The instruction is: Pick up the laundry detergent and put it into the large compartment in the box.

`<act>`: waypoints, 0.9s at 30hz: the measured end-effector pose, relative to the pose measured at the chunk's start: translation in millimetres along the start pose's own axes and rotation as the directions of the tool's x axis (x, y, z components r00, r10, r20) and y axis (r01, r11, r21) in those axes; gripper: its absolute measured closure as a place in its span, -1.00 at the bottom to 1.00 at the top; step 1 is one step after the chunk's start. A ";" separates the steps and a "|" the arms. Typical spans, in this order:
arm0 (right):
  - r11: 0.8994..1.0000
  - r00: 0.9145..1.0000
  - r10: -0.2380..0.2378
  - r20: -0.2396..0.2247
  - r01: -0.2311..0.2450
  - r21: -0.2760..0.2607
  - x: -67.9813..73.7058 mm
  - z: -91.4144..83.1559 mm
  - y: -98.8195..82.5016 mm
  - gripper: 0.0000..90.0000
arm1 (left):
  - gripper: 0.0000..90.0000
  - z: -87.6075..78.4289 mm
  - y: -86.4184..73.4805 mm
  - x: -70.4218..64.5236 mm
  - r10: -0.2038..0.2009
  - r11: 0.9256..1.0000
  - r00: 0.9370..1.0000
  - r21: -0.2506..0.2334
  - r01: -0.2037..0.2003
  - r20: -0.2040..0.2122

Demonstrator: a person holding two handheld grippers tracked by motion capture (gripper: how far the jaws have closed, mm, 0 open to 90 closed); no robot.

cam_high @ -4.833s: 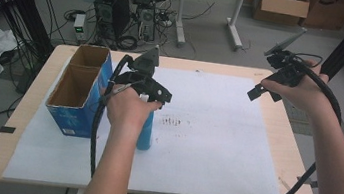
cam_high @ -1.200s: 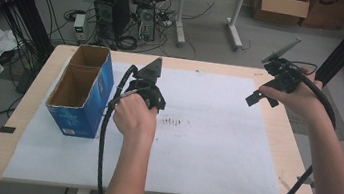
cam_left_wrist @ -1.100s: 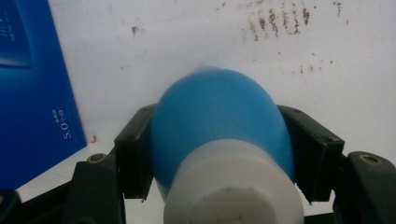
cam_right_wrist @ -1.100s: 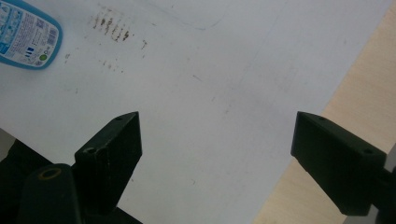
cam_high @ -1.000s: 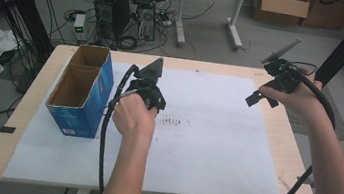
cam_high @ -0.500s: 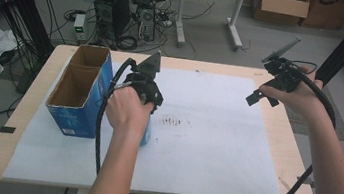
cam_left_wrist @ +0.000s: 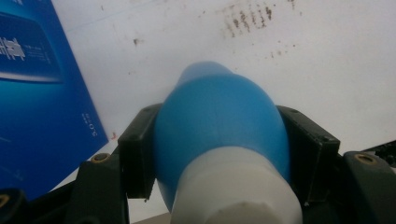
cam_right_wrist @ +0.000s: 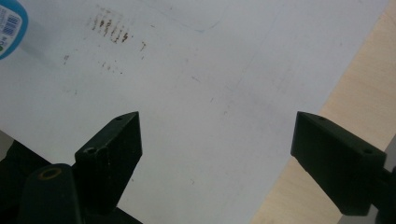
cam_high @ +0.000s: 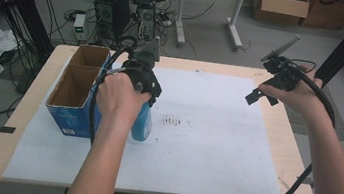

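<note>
The left gripper [cam_left_wrist: 219,154] is clamped on the blue bottle [cam_left_wrist: 219,121], lifted just beside the box [cam_high: 77,92]. Placing it remains, probably in the box. The right gripper [cam_right_wrist: 215,140] hangs wide open and empty, well away from the box.

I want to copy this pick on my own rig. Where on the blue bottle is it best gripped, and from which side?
Grip the blue bottle on its rounded shoulder, just below the white cap, coming from above. It stands upright, so the narrower top fits between the jaws, as the left gripper shows.
</note>
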State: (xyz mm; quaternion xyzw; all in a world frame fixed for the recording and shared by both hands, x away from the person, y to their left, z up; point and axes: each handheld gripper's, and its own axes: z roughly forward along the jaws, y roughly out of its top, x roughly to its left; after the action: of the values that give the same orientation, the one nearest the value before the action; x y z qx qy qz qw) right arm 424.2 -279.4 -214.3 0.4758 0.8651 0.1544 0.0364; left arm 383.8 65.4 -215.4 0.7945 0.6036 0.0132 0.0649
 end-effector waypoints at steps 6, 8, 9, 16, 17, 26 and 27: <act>1.000 1.000 -0.004 0.004 0.004 -0.001 0.5 -0.9 1.5 -0.64 | -0.17 -24.4 1.0 6.6 0.012 1.000 1.000 -0.008 -0.012 0.012; 1.000 1.000 -0.007 0.004 0.007 -0.001 0.5 -0.6 1.7 -0.63 | -0.17 -32.6 1.3 10.5 0.012 1.000 1.000 -0.007 -0.012 0.013; 1.000 1.000 -0.004 0.004 0.004 0.000 1.1 -0.4 2.1 -0.63 | -0.17 -37.2 1.4 12.8 0.008 1.000 1.000 -0.014 -0.008 0.014; 1.000 1.000 -0.006 0.006 0.006 0.003 3.2 1.1 6.6 -0.63 | -0.17 -58.9 4.0 28.6 -0.006 1.000 1.000 -0.018 0.006 0.018; 1.000 1.000 -0.009 0.007 0.009 0.003 3.5 1.4 7.5 -0.63 | -0.17 -62.5 4.6 32.3 -0.010 1.000 1.000 -0.022 0.010 0.020; 1.000 1.000 -0.013 0.017 0.012 0.012 5.5 1.5 14.3 -0.63 | -0.16 -87.1 5.8 65.0 -0.045 0.998 0.999 -0.042 0.045 0.008; 1.000 1.000 -0.012 0.018 0.012 0.014 5.5 1.7 14.7 -0.63 | -0.16 -89.9 5.4 68.8 -0.054 0.997 0.999 -0.047 0.054 0.006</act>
State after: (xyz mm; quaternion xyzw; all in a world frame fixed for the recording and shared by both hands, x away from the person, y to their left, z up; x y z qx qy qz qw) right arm 433.5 -267.1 -211.0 0.4723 0.8686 0.1439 0.0419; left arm 398.7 137.9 -129.6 0.7761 0.6243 0.0239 0.0854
